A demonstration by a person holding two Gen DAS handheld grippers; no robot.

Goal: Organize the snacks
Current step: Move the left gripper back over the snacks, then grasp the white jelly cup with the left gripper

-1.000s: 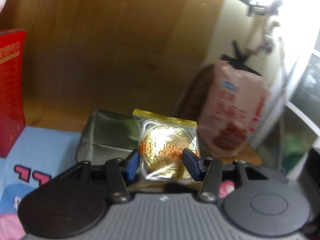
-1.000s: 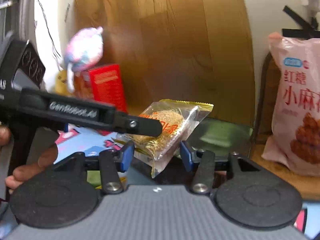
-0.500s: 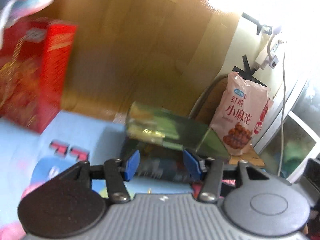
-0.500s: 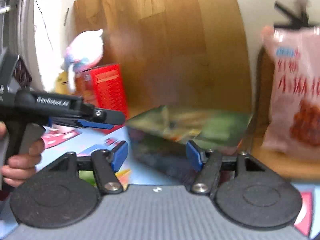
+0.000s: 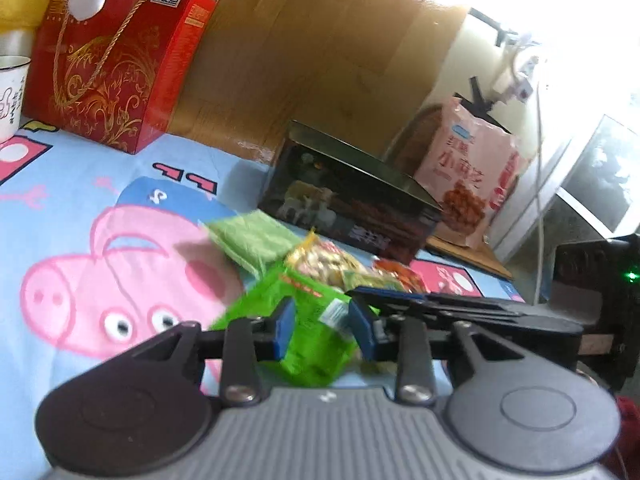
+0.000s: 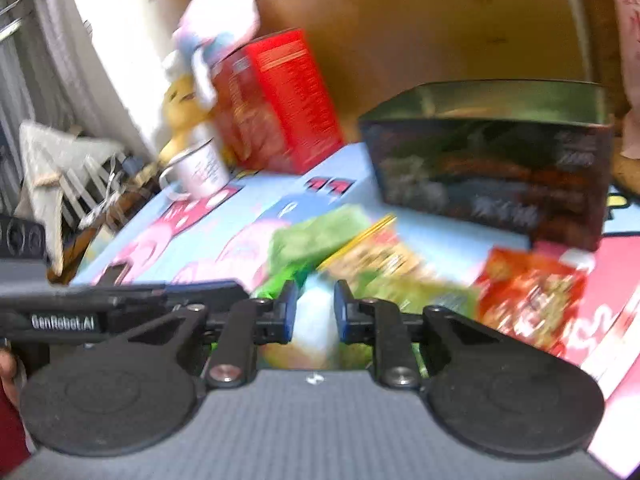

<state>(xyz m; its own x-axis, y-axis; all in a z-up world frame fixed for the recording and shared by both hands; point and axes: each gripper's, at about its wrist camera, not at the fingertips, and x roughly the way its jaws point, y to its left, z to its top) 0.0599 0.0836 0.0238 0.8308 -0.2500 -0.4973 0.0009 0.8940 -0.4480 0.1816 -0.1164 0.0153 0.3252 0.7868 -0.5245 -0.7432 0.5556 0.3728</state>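
Beside the dark open tin box (image 5: 352, 208), loose snack packets (image 6: 400, 264) lay unsorted on the cartoon-print cloth (image 5: 80, 208).
Left gripper (image 5: 322, 330) was closing on a bright green packet (image 5: 316, 336); right gripper (image 6: 315, 314) was closing, its contents unclear.

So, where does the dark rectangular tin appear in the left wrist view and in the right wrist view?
Left wrist view: the dark tin stands right of centre, on the blue cartoon cloth, beyond the pile of snack packets.
Right wrist view: the dark tin fills the upper right, beyond the packets.
Shared landmark: the red gift box, left of the tin in both views, against the wooden wall.
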